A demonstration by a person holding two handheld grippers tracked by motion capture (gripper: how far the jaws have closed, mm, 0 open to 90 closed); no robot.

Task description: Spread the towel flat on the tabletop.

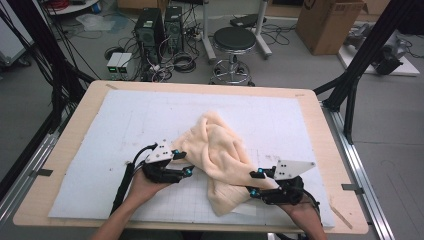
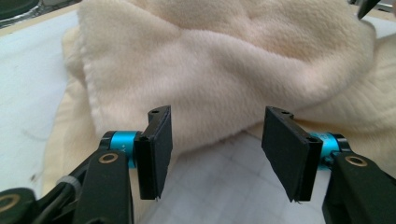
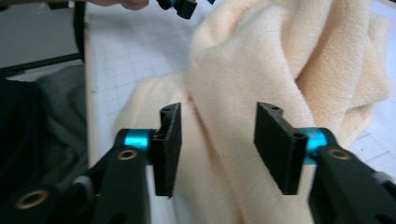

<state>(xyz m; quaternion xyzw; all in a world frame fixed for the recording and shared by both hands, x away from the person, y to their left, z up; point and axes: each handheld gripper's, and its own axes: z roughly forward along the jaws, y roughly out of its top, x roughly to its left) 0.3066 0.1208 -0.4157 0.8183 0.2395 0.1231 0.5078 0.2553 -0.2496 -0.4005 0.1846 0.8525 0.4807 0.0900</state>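
Note:
A cream fleece cloth (image 1: 220, 150) lies crumpled on the white gridded mat (image 1: 120, 125), running from the middle toward the near right. My left gripper (image 1: 184, 162) sits at the cloth's left edge with its jaws apart. In the left gripper view the cloth (image 2: 210, 70) bulges just beyond the gripper (image 2: 217, 140), and bare mat shows between the pads. My right gripper (image 1: 256, 183) is at the cloth's near right end. In the right gripper view the gripper (image 3: 217, 140) stands open, with a raised fold of cloth (image 3: 243, 70) in the gap and the pads not pressing on it.
The mat covers a wooden table (image 1: 75, 130) with a bare rim all round. Beyond the far edge stand a black stool (image 1: 234, 42), computer towers (image 1: 150, 30) and a cardboard box (image 1: 327, 22). Black frame posts (image 1: 352, 85) rise at the right.

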